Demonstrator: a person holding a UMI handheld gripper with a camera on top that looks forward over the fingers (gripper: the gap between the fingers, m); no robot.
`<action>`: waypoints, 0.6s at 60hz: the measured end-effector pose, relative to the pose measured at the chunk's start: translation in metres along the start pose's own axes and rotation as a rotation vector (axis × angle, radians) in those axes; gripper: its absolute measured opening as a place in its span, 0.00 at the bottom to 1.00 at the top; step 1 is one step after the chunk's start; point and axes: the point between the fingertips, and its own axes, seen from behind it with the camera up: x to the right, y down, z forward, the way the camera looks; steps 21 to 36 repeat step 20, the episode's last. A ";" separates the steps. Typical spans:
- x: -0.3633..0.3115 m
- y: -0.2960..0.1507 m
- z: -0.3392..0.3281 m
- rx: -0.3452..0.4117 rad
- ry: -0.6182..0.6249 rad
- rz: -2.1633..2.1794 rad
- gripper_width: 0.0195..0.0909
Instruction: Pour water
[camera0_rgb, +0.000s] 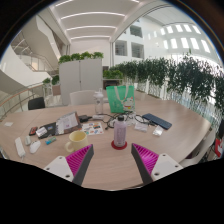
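Water bottle (120, 131), clear with a pink cap and a dark base, stands upright on the wooden bench (110, 165), out ahead of the jaws and on the line of the gap between them. It is well apart from both fingers, with bare bench top between it and them.

The gripper (112, 160) is held level above the near edge of the bench, looking across it toward the far side. Its jaws stand wide open and hold nothing; the left pad (79, 161) and the right pad (146, 157), both magenta, angle outward from each other with only bench surface between them.

A yellow mug (76, 141) sits on the bench just to the left of the bottle and a little nearer the jaws, ahead of the left finger. Farther left lie scattered small items, among them a white tube-like object (20, 147) close to the left edge of the bench, and papers or a notebook (64, 123) toward the far left. A green bag (121, 97) stands at the far edge behind the bottle. To the right of the bottle lies a dark flat item (158, 121), perhaps a tablet or folder, with smaller bits around it that are too small to tell.

Nothing stands between the jaws and the bottle. Beyond the bench are white cabinets (82, 75) topped with plants, and a row of green plants (175, 75) along the right.
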 end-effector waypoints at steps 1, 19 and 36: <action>-0.003 0.000 -0.010 -0.005 0.007 0.001 0.90; -0.034 -0.008 -0.146 0.018 0.038 0.053 0.90; -0.036 -0.009 -0.155 0.015 0.034 0.067 0.89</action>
